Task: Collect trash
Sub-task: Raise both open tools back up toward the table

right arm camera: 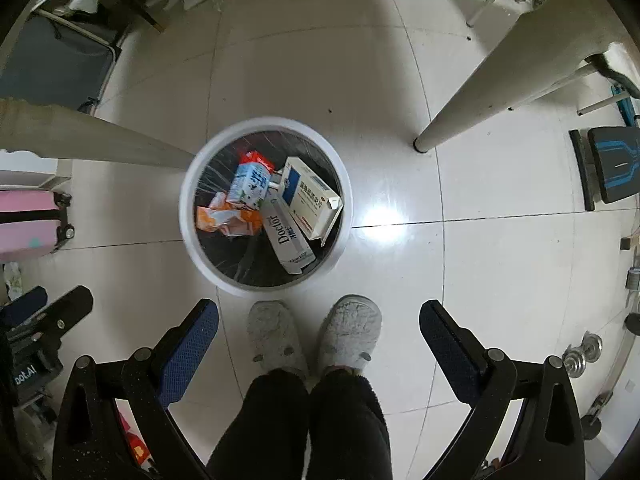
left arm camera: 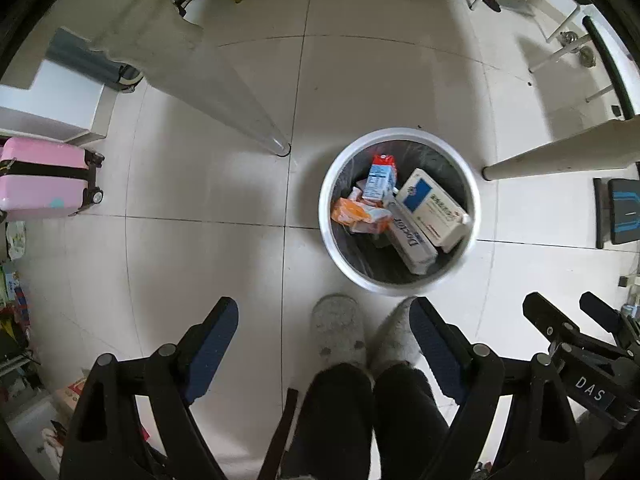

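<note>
Left wrist view: the left gripper [left arm camera: 324, 334] hangs spread and empty above the round white plastic bin [left arm camera: 400, 211], trash inside. Right wrist view: the right gripper [right arm camera: 319, 334] is likewise wide and empty; the tall Doctor box [right arm camera: 289, 240] leans near the rim and could tip out if bumped.

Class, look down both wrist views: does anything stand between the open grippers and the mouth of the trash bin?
Nothing visible does. The trash bin stands uncovered on the floor, its mouth clear; the left gripper and right gripper are open and empty.

Table legs [right arm camera: 480, 84] flank trash bin [right arm camera: 188, 216]; tiled floor [right arm camera: 320, 80] beyond clear
</note>
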Motion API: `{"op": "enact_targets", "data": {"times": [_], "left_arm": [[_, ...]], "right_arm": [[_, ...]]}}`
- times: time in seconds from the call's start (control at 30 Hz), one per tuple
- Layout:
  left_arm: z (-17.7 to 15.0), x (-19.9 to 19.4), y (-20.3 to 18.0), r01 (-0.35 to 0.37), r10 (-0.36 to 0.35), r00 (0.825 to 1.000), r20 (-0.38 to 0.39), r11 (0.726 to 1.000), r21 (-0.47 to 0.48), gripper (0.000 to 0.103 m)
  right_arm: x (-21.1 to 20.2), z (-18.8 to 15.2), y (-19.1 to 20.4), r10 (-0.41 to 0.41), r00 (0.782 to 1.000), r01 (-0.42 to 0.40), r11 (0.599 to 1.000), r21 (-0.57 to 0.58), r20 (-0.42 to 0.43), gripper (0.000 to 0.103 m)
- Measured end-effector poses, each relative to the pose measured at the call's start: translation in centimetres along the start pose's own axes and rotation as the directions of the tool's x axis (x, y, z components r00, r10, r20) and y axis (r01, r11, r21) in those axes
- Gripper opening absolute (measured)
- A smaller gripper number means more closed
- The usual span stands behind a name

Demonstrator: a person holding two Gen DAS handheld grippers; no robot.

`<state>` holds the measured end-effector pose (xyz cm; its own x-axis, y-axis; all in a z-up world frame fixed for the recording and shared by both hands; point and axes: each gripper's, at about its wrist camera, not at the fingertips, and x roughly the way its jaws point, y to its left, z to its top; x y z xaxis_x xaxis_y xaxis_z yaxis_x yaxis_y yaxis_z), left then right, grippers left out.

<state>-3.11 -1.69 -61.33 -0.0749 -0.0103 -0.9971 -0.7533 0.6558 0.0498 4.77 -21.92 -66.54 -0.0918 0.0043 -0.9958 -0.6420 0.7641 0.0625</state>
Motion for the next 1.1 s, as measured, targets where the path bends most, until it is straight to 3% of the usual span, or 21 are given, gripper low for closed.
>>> {"op": "enact_targets", "data": {"times": [0.27, 0.5, 0.77, 0.9, 1.1], "left_arm": [[-1.8, -7.4, 0.0, 0.010, -0.010, 0.999, 0.034, 1.000, 0.009, 0.087], [-3.1, -15.9, 0.8, 0.027, -0.031, 0.997, 0.075, 0.998, 0.049, 0.087], [-2.1, -25.7, 2.7, 0.009, -0.014, 0.982, 0.190, 1.000, 0.030, 0.087], [1.3, -28.7, 3.0, -0.004, 0.004, 0.966, 0.260, 1.000, -0.003, 0.087], [9.3, -31.7, 2.5, -0.024, 0.046, 0.954, 0.297, 0.997, -0.078, 0.087]], "right_arm": [[-9.0, -1.8, 0.6, -0.012, 0.999, 0.012, 1.000, -0.018, 0.040, 0.102], [-19.8, -3.5, 1.4, 0.013, 0.996, -0.012, 1.000, -0.012, 0.087, 0.102], [-31.5, -3.8, 2.9, 0.062, 0.987, -0.068, 0.997, 0.037, 0.146, 0.102], [-36.0, -1.0, 2.8, 0.107, 0.973, -0.127, 0.988, 0.085, 0.205, 0.102], [-41.2, 8.4, 0.5, 0.140, 0.953, -0.185, 0.971, 0.150, 0.269, 0.102]]}}
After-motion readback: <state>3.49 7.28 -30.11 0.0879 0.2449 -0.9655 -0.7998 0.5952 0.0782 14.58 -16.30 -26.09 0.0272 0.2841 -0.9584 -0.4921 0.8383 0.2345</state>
